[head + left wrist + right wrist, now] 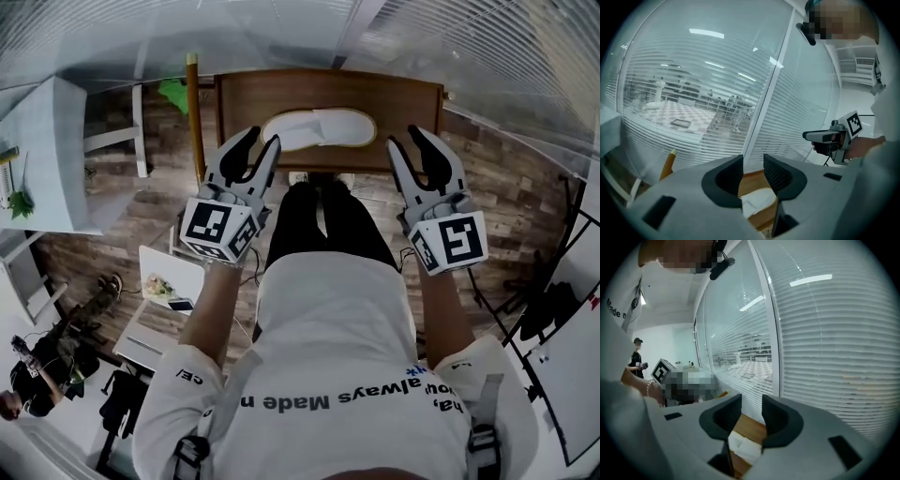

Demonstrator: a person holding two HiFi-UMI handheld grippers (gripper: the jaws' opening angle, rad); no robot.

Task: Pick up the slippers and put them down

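Observation:
A pair of white slippers (317, 129) lies side by side on the brown wooden table (412, 103) in front of me. My left gripper (262, 139) hovers over the table's left part, just left of the slippers, open with nothing between its jaws. My right gripper (405, 137) hangs to the right of the slippers, also open and empty. In the left gripper view the left gripper (753, 164) looks over a white slipper (757, 201) below its jaws. The right gripper (751, 404) in its own view has a white slipper (745, 446) and the table (752, 425) beneath it.
A window wall with blinds (281, 37) runs behind the table. A yellow pole (194, 112) stands at the table's left edge, and a white cabinet (47, 159) further left. A white stool with small items (169, 277) is by my left leg. Another person (37, 375) sits lower left.

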